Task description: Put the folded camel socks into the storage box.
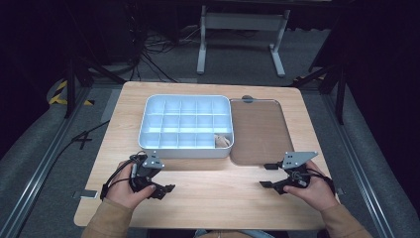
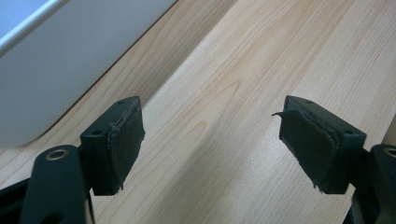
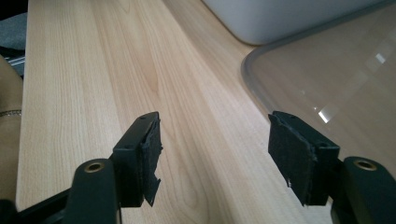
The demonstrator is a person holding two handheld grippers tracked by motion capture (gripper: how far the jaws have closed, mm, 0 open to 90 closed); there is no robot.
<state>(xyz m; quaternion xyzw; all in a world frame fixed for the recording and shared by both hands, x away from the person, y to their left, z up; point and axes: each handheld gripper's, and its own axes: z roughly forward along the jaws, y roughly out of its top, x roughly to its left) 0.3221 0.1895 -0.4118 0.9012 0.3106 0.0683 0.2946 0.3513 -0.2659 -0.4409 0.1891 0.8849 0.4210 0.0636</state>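
White plastic organizer box (image 1: 186, 126) with many compartments sits mid-table, one small beige item (image 1: 221, 141) in its near-right cell. Clear lid (image 1: 259, 130) lies beside it, probably still to fit. Left gripper (image 1: 167, 189) and right gripper (image 1: 266, 175) are wide, empty.

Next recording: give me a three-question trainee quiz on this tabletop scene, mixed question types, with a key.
1. True or false: the right gripper holds something.
2. Where in the white divided box does the small tan item lie?
A. far left corner
B. near right corner
C. centre
3. Fill in: the clear flat lid lies to the box's ____.

Key: 1 false, its jaws stand open and empty; 2 B; 3 right.
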